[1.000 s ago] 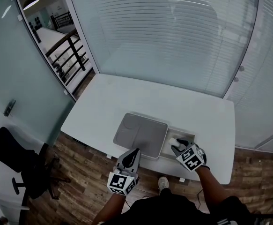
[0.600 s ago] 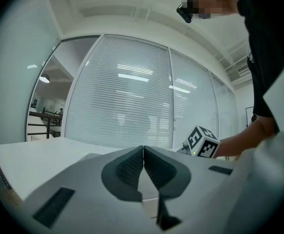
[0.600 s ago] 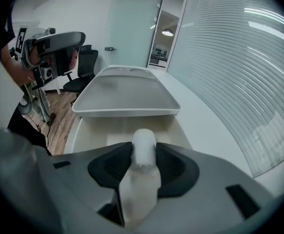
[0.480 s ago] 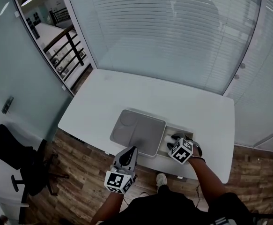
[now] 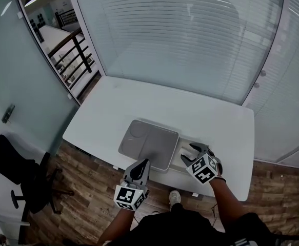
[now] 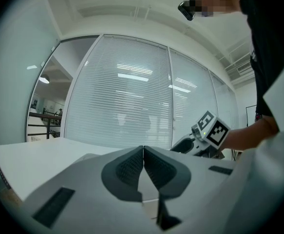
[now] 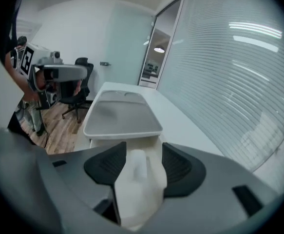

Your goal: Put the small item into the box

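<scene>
A: The jaws first: how do they stand?
B: On the right gripper (image 7: pixel 142 154) they are spread. The small item (image 7: pixel 134 172), white, shows in the gap between them, low in the white box (image 7: pixel 100 143).
A: And the other pair?
B: The left gripper (image 6: pixel 143 150) has its jaws pressed together, tip to tip. It hangs at the near edge of the desk (image 5: pixel 139 106), at 6 o'clock of the grey lid (image 5: pixel 149 143).
A: Where is the box?
B: On the desk at 3 o'clock of the lid, just beside it, under the right gripper, whose jaws point toward 11 o'clock.
</scene>
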`<state>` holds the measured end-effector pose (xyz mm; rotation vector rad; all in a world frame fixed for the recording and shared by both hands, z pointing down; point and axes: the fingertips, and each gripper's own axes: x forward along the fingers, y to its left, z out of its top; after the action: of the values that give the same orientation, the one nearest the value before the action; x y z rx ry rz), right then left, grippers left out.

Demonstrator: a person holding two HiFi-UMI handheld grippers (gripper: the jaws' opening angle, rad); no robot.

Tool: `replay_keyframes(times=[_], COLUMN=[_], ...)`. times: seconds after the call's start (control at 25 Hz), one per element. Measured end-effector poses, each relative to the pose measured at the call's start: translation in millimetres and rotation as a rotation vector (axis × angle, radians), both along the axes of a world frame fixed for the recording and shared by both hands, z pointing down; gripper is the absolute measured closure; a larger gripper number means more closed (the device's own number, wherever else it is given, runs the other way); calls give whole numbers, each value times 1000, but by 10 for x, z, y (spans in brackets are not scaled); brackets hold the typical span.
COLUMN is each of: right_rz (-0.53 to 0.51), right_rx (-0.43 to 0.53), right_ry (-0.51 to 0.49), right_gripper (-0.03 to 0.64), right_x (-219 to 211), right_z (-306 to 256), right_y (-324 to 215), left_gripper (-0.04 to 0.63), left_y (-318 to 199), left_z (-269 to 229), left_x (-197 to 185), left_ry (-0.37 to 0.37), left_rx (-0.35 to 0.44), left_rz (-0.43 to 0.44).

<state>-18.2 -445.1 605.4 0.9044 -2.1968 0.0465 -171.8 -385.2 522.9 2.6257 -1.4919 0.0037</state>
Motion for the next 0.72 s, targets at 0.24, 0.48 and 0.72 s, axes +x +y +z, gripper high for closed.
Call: replay_keyframes(times=[0.24,0.48,0.72], right_rz=[124,215,267], right_rx=[195,344,399], right_ry=[-269,-407,-488], right_gripper=[473,611,613], right_x=[72,261,375], right_z=[-754,-1259,-1360], right_y=[-37,24,91], left_gripper=[583,582,582], left_y=[13,32,51], left_z=[-88,-190,-269], left_x=[97,205,271], left_ry=[-11,-10,-8], left_rx=[22,40,67], left_rz=[20,39,58])
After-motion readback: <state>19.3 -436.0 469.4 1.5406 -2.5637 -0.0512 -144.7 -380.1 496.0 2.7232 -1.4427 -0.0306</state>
